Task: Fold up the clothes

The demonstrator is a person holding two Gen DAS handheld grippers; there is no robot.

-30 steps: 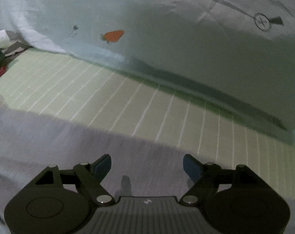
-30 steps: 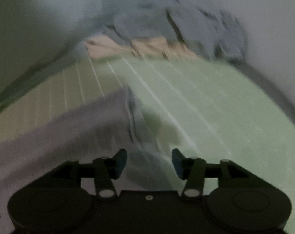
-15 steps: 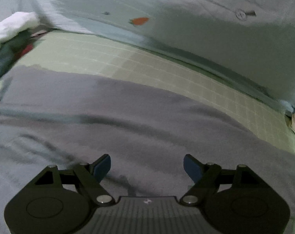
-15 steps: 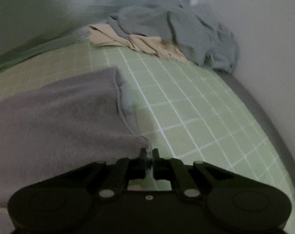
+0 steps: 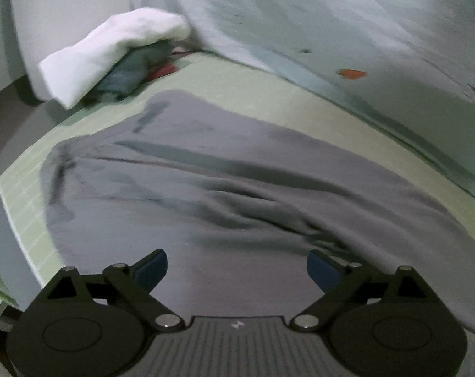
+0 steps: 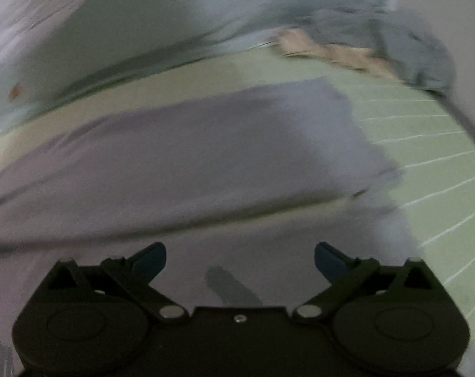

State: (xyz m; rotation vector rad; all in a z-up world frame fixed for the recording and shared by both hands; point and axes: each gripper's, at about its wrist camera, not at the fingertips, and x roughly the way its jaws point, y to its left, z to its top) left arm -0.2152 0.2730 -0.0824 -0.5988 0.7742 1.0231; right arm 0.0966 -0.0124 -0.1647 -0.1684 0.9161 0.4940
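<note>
A grey garment lies spread over the green gridded mat, with creases running across its middle. In the right wrist view the same grey garment shows one layer folded over another, its edge near the mat. My left gripper hovers over the cloth, its jaws opening wide with nothing between them. My right gripper also hangs over the garment, jaws opening wide and holding nothing; the picture is blurred.
A white cloth covers dark and red items at the mat's far left corner. A pale blue sheet with orange carrot prints rises behind. A pile of grey-blue and beige clothes sits at the far right by a wall.
My right gripper let go of the garment's corner, opened wide and swung left over the cloth. My left gripper shifted left, bringing the white cloth and mat edge into view, and opened a little more.
</note>
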